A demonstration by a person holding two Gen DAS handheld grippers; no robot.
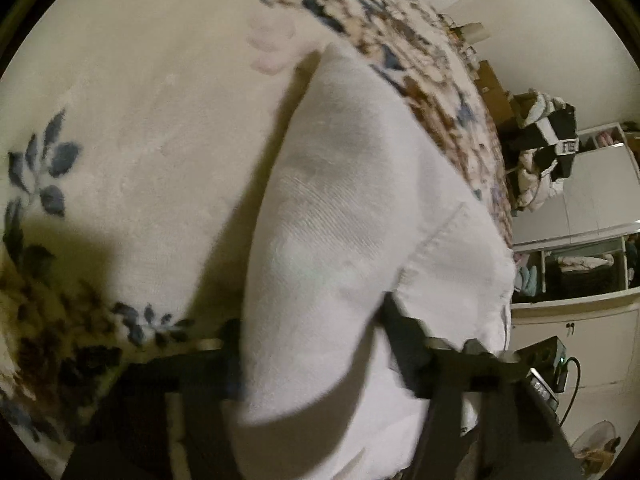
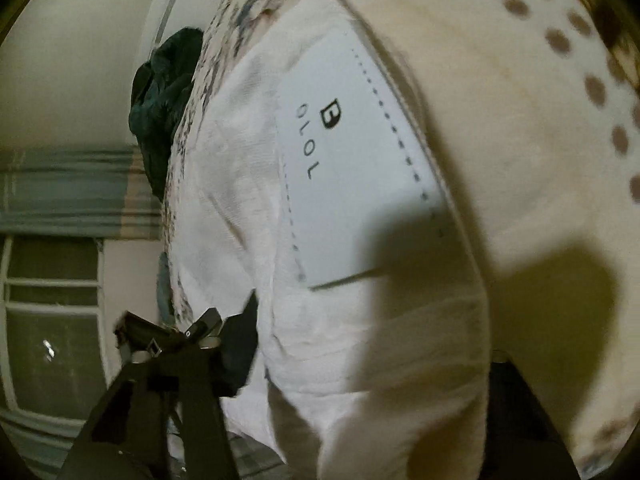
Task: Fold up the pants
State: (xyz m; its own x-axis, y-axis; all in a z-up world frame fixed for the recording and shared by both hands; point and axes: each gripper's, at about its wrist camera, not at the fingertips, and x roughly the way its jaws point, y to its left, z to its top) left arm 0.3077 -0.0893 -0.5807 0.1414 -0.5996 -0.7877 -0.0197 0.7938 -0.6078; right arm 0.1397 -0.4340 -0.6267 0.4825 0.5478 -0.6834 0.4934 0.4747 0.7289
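Note:
The white pants (image 1: 344,240) lie on a cream floral blanket (image 1: 152,120). In the left wrist view a folded length of them bulges up between the two dark fingers (image 1: 404,336) of my left gripper (image 1: 316,344), which is shut on the cloth. In the right wrist view the waistband end of the pants (image 2: 248,184) shows a white sewn label (image 2: 352,168) with black letters. My right gripper (image 2: 360,344) straddles this end, its left finger (image 2: 240,344) pressed against the cloth and its right finger (image 2: 516,384) dark at the lower right. It is shut on the pants.
The blanket also shows brown dots in the right wrist view (image 2: 552,92). A dark green garment (image 2: 164,100) lies at the bed's far edge. Open shelves with clothes (image 1: 568,268) and a pile of clothing (image 1: 548,148) stand past the bed. A window (image 2: 52,320) is at left.

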